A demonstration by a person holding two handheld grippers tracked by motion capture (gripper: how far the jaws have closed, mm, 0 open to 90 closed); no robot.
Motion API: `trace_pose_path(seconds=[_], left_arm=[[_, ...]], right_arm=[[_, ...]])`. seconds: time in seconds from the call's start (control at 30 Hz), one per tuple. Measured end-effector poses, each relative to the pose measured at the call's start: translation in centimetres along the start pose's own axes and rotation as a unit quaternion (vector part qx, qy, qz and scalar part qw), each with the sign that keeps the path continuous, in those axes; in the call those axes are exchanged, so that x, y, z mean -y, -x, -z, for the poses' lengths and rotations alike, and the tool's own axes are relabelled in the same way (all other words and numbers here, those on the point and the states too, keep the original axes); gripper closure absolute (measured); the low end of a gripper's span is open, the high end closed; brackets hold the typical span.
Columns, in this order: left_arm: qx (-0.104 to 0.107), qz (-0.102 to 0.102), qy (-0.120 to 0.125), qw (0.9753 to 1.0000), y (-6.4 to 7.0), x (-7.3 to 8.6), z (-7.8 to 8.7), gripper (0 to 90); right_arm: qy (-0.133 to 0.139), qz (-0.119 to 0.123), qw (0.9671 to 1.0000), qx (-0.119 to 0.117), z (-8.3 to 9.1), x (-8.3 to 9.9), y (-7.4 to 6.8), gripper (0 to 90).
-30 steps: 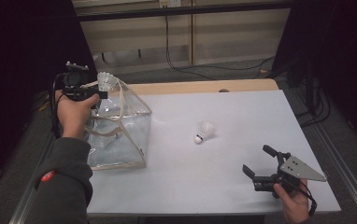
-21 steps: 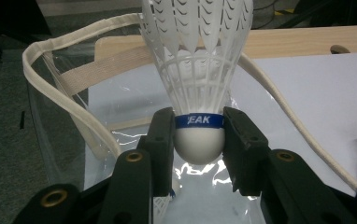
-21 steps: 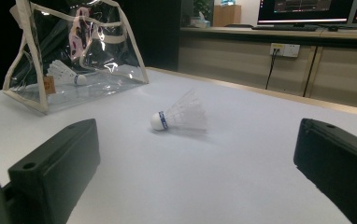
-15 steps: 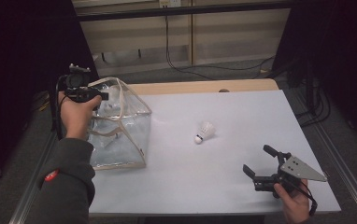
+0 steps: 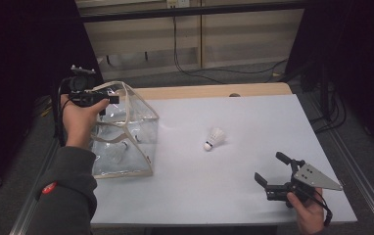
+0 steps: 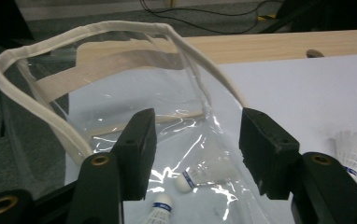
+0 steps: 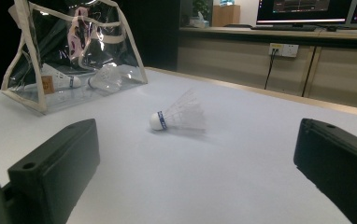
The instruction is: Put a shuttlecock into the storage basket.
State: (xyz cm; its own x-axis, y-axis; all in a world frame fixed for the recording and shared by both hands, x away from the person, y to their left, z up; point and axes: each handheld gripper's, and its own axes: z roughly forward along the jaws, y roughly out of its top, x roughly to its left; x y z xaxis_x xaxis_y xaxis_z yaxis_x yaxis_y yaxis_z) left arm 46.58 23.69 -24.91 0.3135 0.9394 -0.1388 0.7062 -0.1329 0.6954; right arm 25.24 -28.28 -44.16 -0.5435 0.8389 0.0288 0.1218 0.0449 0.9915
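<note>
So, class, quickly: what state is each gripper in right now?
Left gripper: jaws open, holding nothing, poised over the mouth of the clear bag.
Right gripper: jaws open, empty, facing the shuttlecock lying on the table.

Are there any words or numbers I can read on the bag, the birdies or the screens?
None can be read.
Bag: a small orange tag with a dark mark, too blurred to read.
Shuttlecock on the table: a blue band with tiny print, too small to read.
Monitors at the back: bright lines, too blurred to read.
Sleeve: a red patch, nothing legible.
</note>
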Motion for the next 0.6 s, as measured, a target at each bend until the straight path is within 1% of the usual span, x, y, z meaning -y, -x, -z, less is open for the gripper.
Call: trace_pose_path(seconds=[0.03,0.17,0.33,0.43,0.47,0.6], left_arm=[[0.003,0.004,0.003,1.0,0.1,0.0,0.0,45.5],[0.018,-0.006,-0.003,0.9998,0.6,-0.1,0.3,43.6],[0.032,-0.014,-0.003,0.9994,1.4,-0.3,0.5,41.9],[0.041,-0.022,-0.001,0.9989,1.8,-0.5,0.7,41.0],[0.043,-0.021,0.0,0.9989,2.0,-0.6,0.8,40.1],[0.056,-0.031,-0.005,0.9979,2.6,-0.8,1.0,37.6]], right_arm=[[0.0,0.0,1.0,0.0,0.0,0.0,0.0,0.4],[0.001,0.0,1.0,0.0,0.0,0.0,0.0,0.4],[0.001,0.001,1.0,0.0,0.0,0.0,0.0,0.4],[0.001,0.0,1.0,0.0,0.0,0.0,0.0,0.4],[0.001,-0.001,1.0,0.0,0.0,0.0,0.0,0.4],[0.001,0.0,1.0,0.0,0.0,0.0,0.0,0.4]])
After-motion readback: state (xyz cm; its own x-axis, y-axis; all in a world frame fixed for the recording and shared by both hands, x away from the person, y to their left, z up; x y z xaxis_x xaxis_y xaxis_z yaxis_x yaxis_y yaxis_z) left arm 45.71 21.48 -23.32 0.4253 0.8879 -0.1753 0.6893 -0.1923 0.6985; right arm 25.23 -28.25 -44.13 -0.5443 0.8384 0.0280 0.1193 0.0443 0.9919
